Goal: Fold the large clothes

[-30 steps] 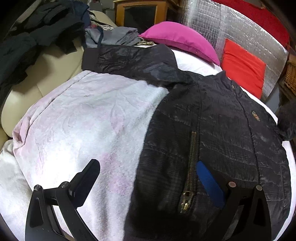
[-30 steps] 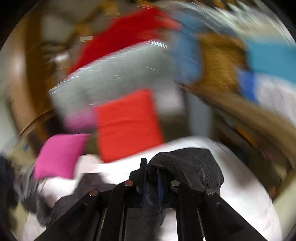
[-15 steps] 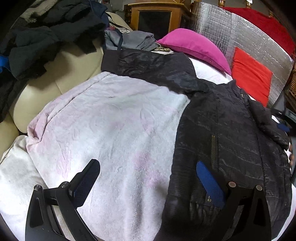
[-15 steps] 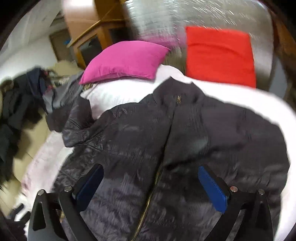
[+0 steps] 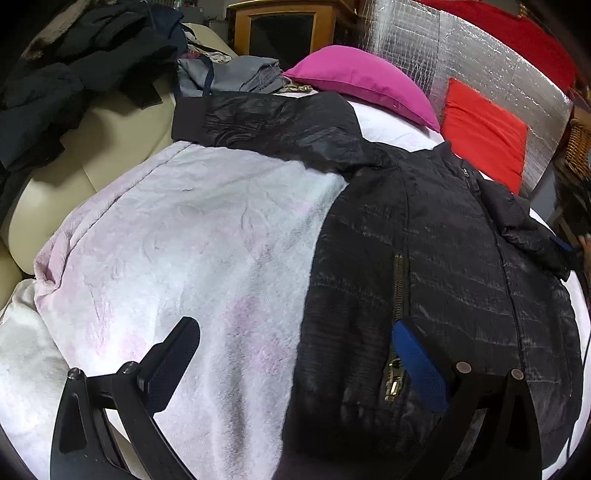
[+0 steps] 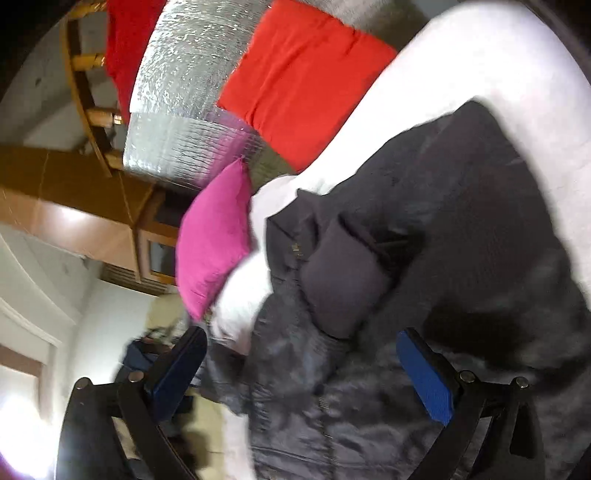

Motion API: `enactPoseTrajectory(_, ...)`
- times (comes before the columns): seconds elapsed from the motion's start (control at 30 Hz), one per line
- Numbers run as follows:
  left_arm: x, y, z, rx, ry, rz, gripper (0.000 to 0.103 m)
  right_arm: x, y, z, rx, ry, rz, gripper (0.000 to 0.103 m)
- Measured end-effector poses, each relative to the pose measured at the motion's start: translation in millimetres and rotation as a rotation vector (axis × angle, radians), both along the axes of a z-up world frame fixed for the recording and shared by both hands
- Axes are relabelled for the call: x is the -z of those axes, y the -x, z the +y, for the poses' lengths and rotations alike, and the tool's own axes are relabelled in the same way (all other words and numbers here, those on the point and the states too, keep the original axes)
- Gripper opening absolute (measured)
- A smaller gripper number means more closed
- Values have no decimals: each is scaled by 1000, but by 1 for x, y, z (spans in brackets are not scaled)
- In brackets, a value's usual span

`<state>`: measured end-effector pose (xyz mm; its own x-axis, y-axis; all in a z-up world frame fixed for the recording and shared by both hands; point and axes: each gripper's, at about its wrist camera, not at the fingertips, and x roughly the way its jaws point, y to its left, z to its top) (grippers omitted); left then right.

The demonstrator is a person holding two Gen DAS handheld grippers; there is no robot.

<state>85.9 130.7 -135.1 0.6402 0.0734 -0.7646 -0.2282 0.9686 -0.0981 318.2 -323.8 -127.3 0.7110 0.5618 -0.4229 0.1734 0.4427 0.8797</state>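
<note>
A black quilted jacket [image 5: 436, 266] lies front up on a white blanket [image 5: 192, 240]. Its left sleeve [image 5: 266, 122] stretches out toward the back left. Its right sleeve [image 5: 517, 218] lies folded across the chest. My left gripper [image 5: 295, 354] is open and empty, low over the jacket's hem by the pocket zipper [image 5: 397, 295]. In the tilted, blurred right wrist view the jacket [image 6: 424, 295] fills the frame, with the folded sleeve's cuff [image 6: 343, 280] on its chest. My right gripper [image 6: 303, 365] is open and empty above it.
A pink pillow [image 5: 365, 81] and a red cushion [image 5: 484, 133] lie at the bed's head against a silver foil panel [image 5: 443, 48]. Dark clothes [image 5: 74, 74] are piled on a beige sofa [image 5: 110, 129] at left. A wooden cabinet [image 5: 288, 26] stands behind.
My right gripper let go of the right sleeve, which now lies folded over the chest, and has swung and tilted. The left gripper stayed open, shifting slightly.
</note>
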Motion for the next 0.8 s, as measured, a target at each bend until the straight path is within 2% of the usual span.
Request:
enactPoseTrajectory(0.07, 0, 2, 4, -1, -1, -7, 103, 4, -17, 14, -23, -18, 18, 103)
enactPoseTrajectory(0.13, 0, 3, 11, -8, 4, -11, 103, 13, -31, 26, -29, 15, 73, 103)
enactPoseTrajectory(0.17, 1, 3, 12, -10, 9, -11, 103, 18, -38, 32, -2, 47, 119, 103)
enactPoseTrajectory(0.23, 2, 4, 18, -16, 17, -14, 103, 29, -43, 36, 30, 46, 172, 103)
enactPoseTrajectory(0.33, 4, 7, 26, -27, 27, -16, 103, 28, -52, 47, 59, 131, 204, 100)
enactPoseTrajectory(0.37, 5, 8, 29, -30, 32, -14, 103, 19, -60, 57, 43, 233, 210, 83)
enactPoseTrajectory(0.4, 6, 8, 32, -33, 37, -12, 103, 13, -64, 62, 26, 288, 214, 57)
enactPoseTrajectory(0.43, 7, 9, 34, -35, 41, -11, 103, 5, -70, 73, 8, 365, 220, 41)
enactPoseTrajectory(0.47, 8, 9, 35, -38, 43, -10, 103, -12, -74, 93, -11, 471, 189, 29)
enactPoseTrajectory(0.53, 8, 9, 37, -45, 44, -11, 103, -45, -72, 134, -107, 548, 35, 29)
enactPoseTrajectory(0.6, 6, 8, 38, -46, 49, -13, 103, -66, -63, 177, -244, 544, -92, 34)
enactPoseTrajectory(0.63, 5, 7, 37, -46, 47, -13, 103, -70, -58, 191, -280, 550, -121, 43)
enactPoseTrajectory(0.67, 3, 6, 36, -46, 43, -15, 103, -72, -48, 210, -335, 548, -160, 89)
enactPoseTrajectory(0.7, -2, 5, 34, -41, 38, -21, 103, -71, -40, 217, -357, 527, -182, 103)
enactPoseTrajectory(0.8, -18, 3, 27, -24, 12, -43, 103, -56, -13, 208, -363, 411, -181, 103)
